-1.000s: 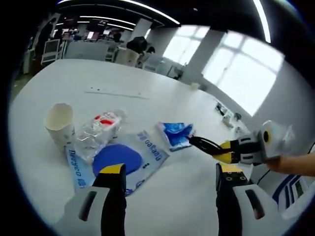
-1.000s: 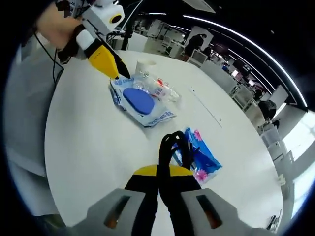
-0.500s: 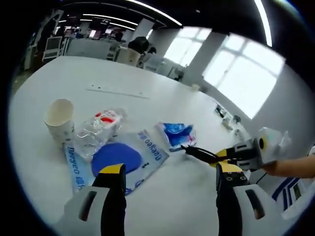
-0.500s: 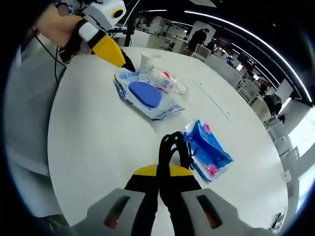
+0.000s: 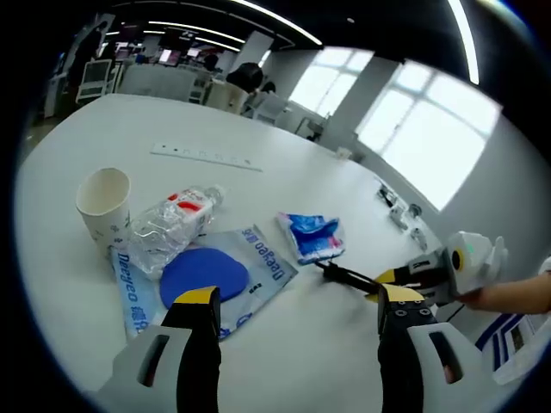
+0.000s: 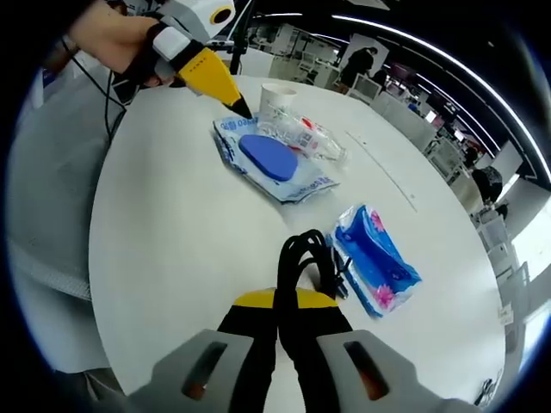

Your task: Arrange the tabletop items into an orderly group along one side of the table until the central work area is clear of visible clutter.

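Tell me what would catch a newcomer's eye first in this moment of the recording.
The right gripper is shut on a black coiled cable, just short of a blue tissue pack on the white table. Farther along sits a cluster: a blue-and-white pouch, a crushed clear bottle partly on it, and a paper cup beside them. The left gripper hangs open near the pouch.

left tool (image 5: 295,311) jaws wide apart; right tool (image 6: 290,303) jaws closed together on a black cable (image 6: 308,251)

Office chairs (image 5: 95,79), bright windows (image 5: 435,142), perhaps desks (image 6: 448,155) behind.
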`<state>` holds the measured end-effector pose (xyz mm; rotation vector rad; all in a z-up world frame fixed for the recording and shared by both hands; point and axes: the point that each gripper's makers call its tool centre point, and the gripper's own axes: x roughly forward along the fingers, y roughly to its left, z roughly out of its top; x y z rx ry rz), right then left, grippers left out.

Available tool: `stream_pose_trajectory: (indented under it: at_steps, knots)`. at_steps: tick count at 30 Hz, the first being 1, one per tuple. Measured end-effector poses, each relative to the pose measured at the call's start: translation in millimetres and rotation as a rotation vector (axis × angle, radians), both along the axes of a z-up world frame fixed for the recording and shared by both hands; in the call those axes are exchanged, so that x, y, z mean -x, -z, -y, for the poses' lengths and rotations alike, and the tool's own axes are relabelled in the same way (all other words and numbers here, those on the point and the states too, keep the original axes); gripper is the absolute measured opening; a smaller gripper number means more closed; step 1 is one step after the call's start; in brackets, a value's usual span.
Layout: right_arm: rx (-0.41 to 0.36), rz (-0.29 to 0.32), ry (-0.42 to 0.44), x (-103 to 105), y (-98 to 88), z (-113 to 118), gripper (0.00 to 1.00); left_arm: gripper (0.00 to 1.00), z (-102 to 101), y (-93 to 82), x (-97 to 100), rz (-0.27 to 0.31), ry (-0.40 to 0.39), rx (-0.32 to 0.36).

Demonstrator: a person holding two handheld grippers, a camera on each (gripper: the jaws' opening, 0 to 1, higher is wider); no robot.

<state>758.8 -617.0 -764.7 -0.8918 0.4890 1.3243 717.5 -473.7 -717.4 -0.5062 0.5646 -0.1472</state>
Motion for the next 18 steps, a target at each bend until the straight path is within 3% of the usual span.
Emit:
stream_pose_trajectory:
  at_steps: [9,18]
  knots:
    - [0.022,-0.047,-0.022,8,8.8,0,0.02,0.72,3,-3.0,0.7,0.01,-0.001,0.022]
    - [0.012,-0.158,-0.026,19,16.8,-4,0.03,0.72,-2,-0.9,8.1,0.001,-0.022,0.035]
